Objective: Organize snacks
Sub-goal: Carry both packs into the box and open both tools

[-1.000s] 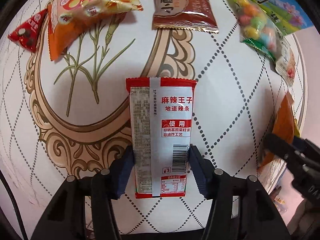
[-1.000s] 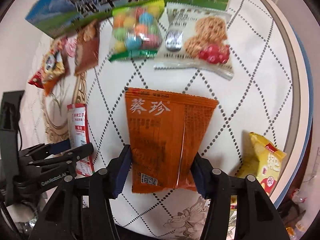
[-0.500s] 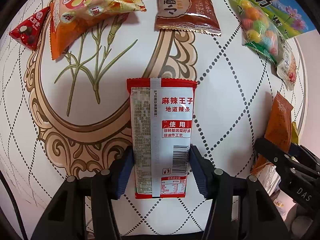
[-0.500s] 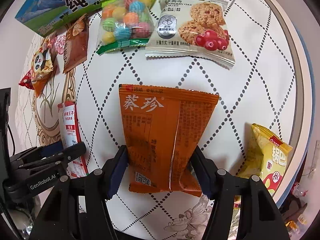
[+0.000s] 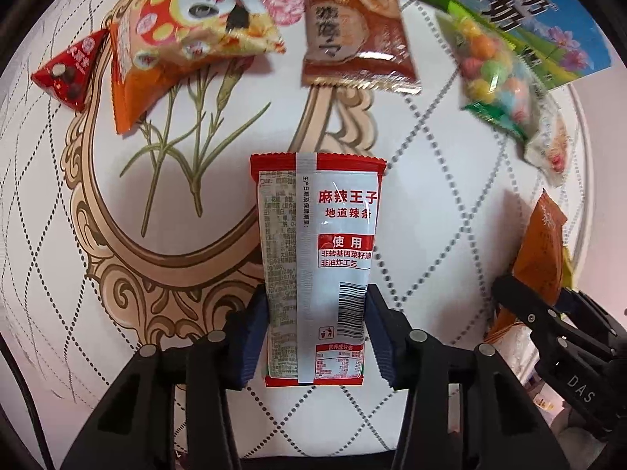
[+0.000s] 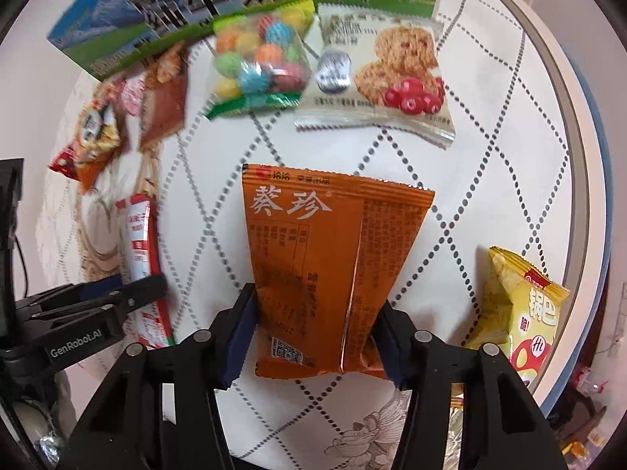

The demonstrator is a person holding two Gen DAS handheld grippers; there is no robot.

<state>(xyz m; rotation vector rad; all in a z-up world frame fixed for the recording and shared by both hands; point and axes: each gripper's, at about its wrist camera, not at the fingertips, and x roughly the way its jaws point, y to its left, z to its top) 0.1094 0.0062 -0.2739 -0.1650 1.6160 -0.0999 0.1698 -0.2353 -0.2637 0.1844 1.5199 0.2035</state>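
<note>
My left gripper (image 5: pixel 315 333) has just squeezed in on the red-and-white spicy strip packet (image 5: pixel 315 258): the blue pads press its long edges near the barcode end, and the pack narrows slightly where they bite. My right gripper (image 6: pixel 313 333) has likewise just closed, and its pads pinch the lower half of the orange sunflower seed packet (image 6: pixel 333 266), which creases and bulges between them. Both jaws are narrowed onto their packs, not fully together.

Compared with a second ago, when the pads stood beside each pack without denting it, both packs are now gripped. The strip packet looms larger in the left view and the scene behind it is smeared, so I judge it to be coming off the table (image 5: pixel 450 235); the seed packet looks pinched but I cannot tell whether it has left the surface.

That should mean the pick-up step is done for both, with carrying next.

Further out, the row at the far edge is unchanged: red triangular pouch (image 5: pixel 68 74), panda bag (image 5: pixel 188 35), brown cake pack (image 5: pixel 352 39), coloured candy bag (image 6: pixel 258 66), oat cookie pack (image 6: pixel 384 78), with the milk carton (image 6: pixel 176 4) behind. The yellow crisp bag (image 6: pixel 521 305) lies near the rim on the right.
</note>
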